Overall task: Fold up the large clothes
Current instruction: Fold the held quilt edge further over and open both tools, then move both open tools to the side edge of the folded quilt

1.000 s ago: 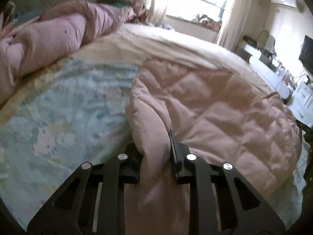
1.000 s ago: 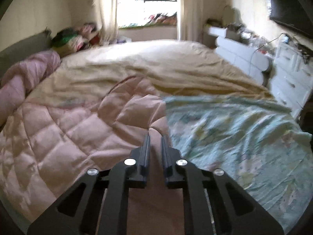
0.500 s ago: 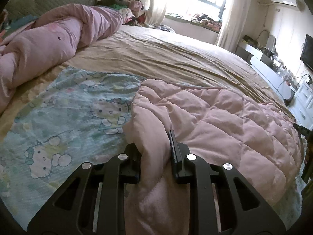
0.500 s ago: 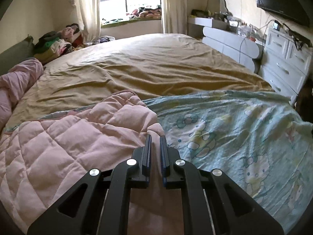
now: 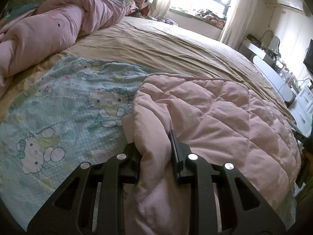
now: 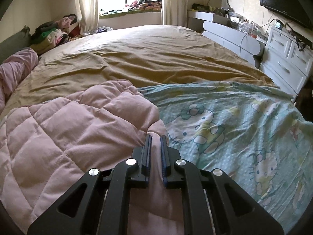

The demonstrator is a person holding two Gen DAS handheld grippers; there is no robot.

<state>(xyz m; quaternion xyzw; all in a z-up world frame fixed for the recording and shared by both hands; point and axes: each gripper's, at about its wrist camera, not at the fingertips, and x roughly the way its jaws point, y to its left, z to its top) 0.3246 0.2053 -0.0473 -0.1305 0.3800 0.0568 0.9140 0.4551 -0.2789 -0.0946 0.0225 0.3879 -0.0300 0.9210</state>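
Observation:
A pink quilted garment (image 5: 215, 117) lies on a bed over a teal Hello Kitty sheet (image 5: 68, 101). My left gripper (image 5: 156, 139) is shut on a thick bunched edge of the garment, which hides most of its left finger. In the right wrist view the same pink garment (image 6: 68, 129) spreads to the left, and my right gripper (image 6: 156, 138) is shut on a thin fold at its corner. The teal sheet (image 6: 234, 129) lies to the right of that corner.
A tan bedspread (image 6: 146, 58) covers the far half of the bed. A rolled pink duvet (image 5: 49, 29) lies along the left side. A clothes pile (image 6: 52, 33) sits by the window. White drawers (image 6: 287, 62) and a desk stand along the right wall.
Both grippers have pulled the pink garment back toward me. Its far edge has drawn nearer, and more tan bedspread and teal sheet show beyond it. Both stay shut on the cloth.

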